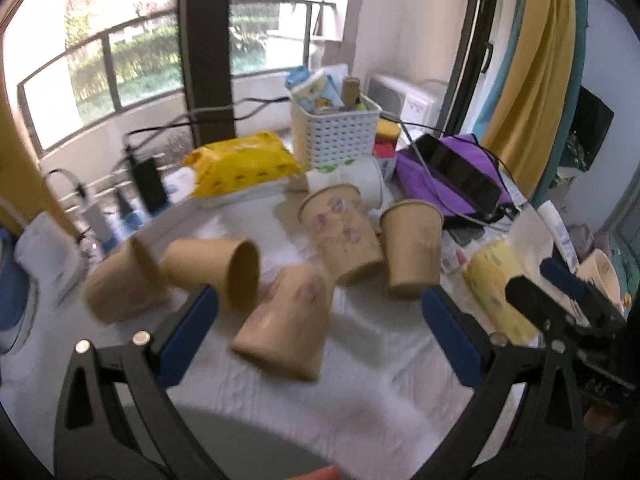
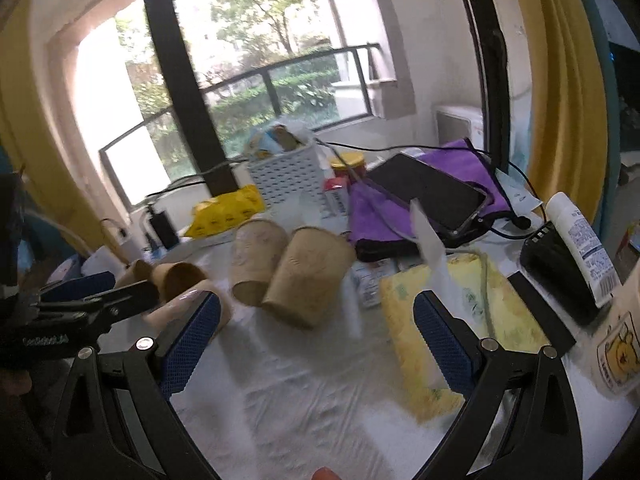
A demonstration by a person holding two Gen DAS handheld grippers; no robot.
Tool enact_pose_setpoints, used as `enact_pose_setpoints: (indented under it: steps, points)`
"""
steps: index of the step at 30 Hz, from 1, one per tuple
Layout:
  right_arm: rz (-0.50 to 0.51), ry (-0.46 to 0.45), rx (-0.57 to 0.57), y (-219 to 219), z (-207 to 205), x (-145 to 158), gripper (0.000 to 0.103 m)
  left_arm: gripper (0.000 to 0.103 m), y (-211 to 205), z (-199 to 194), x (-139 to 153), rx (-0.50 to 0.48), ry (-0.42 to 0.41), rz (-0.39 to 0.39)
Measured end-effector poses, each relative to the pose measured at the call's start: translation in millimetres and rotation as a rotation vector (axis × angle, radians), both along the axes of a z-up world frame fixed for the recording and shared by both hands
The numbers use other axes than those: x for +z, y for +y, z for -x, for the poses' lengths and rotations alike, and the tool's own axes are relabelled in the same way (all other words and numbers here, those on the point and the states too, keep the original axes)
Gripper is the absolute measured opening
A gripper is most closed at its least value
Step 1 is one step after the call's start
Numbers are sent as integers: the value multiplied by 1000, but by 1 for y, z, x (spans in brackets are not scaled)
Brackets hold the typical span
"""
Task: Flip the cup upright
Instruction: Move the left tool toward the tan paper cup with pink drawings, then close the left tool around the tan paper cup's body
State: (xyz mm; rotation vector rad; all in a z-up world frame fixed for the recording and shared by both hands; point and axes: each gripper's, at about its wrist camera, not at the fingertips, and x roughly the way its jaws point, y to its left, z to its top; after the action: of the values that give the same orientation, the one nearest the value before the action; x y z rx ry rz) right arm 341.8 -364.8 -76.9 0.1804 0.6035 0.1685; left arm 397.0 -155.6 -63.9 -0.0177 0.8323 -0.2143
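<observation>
Blue-padded black left gripper point(image 1: 320, 320) hangs with its jaws spread wide and empty over the white cloth-covered table point(image 1: 360, 400); between the fingers, at twelve o'clock, stands the nearest brown paper cup point(image 1: 286, 322), mouth down, apparently the one to flip. At ten o'clock another upside-down brown cup point(image 1: 120, 284) touches a brown cup lying on its side point(image 1: 218, 272), mouth toward the camera; at one o'clock two brown upright cups point(image 1: 376, 240) stand close together; farther right lies a pale yellow tissue pack point(image 1: 500, 288). Right gripper point(image 2: 316, 336) is likewise spread apart, holding nothing, its fingers framing the upright pair at twelve o'clock. Risks, as I judge them: the cups crowd together, so a wide sweep could topple neighbours; thin paper walls may crumple under a hard squeeze; the two grippers sit near enough to collide.
</observation>
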Motion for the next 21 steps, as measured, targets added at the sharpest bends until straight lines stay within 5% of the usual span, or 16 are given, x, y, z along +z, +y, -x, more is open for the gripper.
enact_pose_setpoints:
  steps: [12,21]
  points:
    - [7,31,-51,-9,-41,-11,99,101,-25,-105,-41,13,210,5]
    - [-7,40,-57,-14,-46,-14,99,79,-23,-132,-66,28,281,56]
